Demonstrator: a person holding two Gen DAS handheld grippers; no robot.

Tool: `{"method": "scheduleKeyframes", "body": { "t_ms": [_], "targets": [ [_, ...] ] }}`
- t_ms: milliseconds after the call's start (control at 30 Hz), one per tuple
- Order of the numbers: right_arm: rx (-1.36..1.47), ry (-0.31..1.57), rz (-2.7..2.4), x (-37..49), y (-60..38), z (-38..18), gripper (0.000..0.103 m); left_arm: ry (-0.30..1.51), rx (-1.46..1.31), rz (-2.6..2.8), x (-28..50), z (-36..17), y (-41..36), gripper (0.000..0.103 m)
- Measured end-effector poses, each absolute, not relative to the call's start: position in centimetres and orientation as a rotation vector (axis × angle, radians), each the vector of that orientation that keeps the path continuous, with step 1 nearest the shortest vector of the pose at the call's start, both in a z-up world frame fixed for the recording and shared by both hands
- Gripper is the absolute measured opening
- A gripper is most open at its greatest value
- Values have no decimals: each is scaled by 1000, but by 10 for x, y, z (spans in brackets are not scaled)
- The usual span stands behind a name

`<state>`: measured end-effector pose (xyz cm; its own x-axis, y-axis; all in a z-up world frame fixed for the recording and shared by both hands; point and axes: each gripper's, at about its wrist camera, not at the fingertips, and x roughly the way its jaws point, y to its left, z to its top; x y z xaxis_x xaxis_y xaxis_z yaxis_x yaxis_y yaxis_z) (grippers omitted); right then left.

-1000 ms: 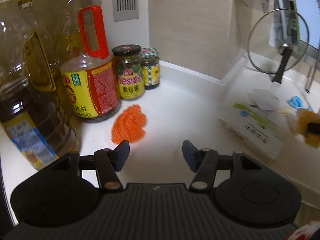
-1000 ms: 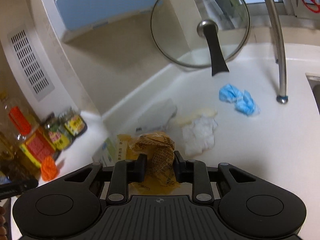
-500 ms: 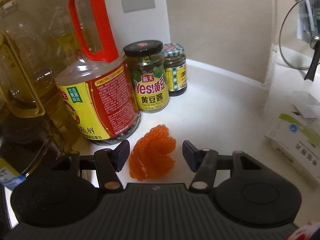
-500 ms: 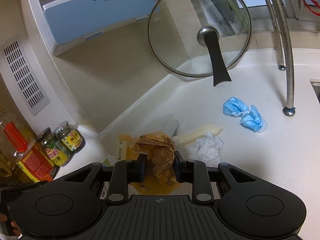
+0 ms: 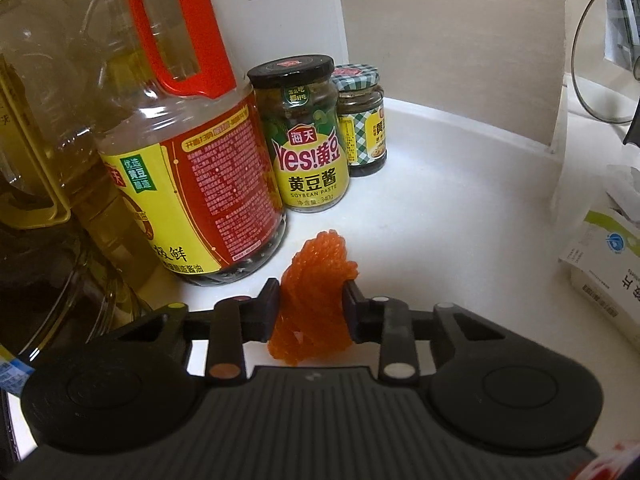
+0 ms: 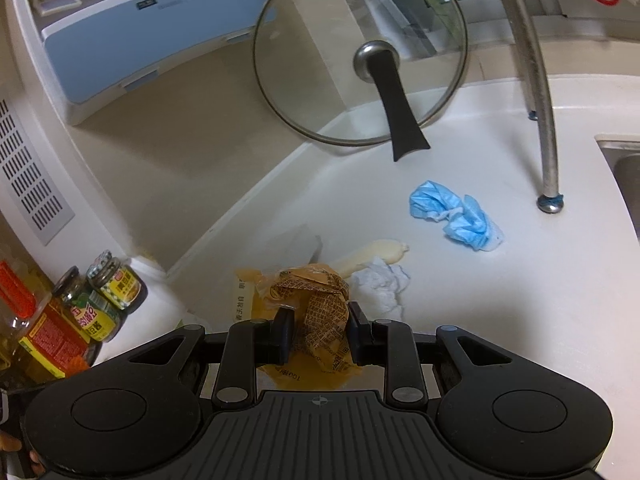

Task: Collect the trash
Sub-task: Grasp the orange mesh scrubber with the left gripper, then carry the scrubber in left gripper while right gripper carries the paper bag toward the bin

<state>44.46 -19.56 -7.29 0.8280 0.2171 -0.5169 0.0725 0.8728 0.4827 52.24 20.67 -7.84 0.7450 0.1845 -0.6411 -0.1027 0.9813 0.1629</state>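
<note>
You are working over a white bench [image 6: 500, 320] that is running into a beige-tiled corner. Your left tool [image 5: 310, 308] is closing on the orange mesh scrap [image 5: 316, 292] beside the bottles; your right tool [image 6: 320, 330] is pinching the yellow wrapper [image 6: 320, 312], whose lower part is lying hidden behind it.

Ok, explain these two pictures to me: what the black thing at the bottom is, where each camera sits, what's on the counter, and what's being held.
There is no robot. A person holds a hand tool with two jaws in each hand, and a camera on each tool looks forward along it. The black shape at the bottom is the tool itself.

In the left-hand view, the left gripper is closing its jaws on an orange mesh wad, beside an oil bottle and two sauce jars.

In the right-hand view, the right gripper is shut on a crumpled brown wrapper. Still lying on the white counter: a blue mask, a white tissue and a glass lid leaning on the wall.
</note>
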Motion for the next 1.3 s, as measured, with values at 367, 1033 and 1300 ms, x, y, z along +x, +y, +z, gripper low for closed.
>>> {"method": "scheduleKeyframes", "body": {
  "t_ms": [367,1033,1300],
  "targets": [
    [508,582,120,421,-203,-63,28,686,53,115,473,-52,190,26],
    [490,621,260,319,-240,-53,28,682,-77,34,308,-22,99,26],
    [463,634,345,274,-253,-49,28,688,-93,29,252,-21,54,26]
  ]
}}
